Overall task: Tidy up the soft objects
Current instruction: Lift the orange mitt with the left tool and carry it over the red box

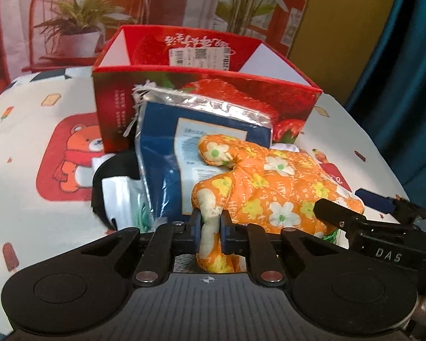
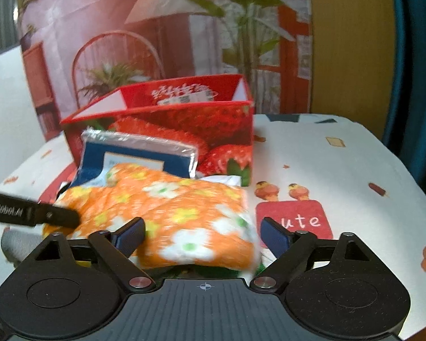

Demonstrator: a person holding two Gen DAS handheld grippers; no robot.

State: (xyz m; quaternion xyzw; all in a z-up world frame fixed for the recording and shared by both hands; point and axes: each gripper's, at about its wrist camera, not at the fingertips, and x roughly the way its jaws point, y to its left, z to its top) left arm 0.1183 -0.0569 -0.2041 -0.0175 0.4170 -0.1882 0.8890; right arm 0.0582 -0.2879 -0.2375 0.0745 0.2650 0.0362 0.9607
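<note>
- The left tongs [image 1: 211, 234] are clamped on a narrow limb of the orange flowered soft toy [image 1: 272, 190]; the pinched cloth is seen squeezed between the two pads in the left wrist view.
- The right tongs [image 2: 203, 234] are spread apart, with the near edge of the orange flowered soft toy [image 2: 167, 216] lying between the fingers; no contact with either pad can be confirmed, as that view is blurred.
- The toy's body is seen to extend forward and to the right from the left tongs, its long axis running roughly across the worktop [image 1: 28, 147] toward the right tongs, whose finger is visible at the toy's far end.
- The toy lies in front of the red strawberry box [image 1: 207, 96], which is open at the top and stands directly beyond it; a blue foil pouch [image 1: 184, 153] leans between toy and box, so a lift over it is judged necessary before the toy can be dropped inside.
- The left tongs are judged the nearer and already engaged; the right tongs appear placed to support the other end.
- Counted: one soft toy, one box, one blue pouch, and one white packet [image 1: 122, 199] partly hidden at the left, its kind not discernible.
- Whether anything already lies inside the box cannot be told.
</note>
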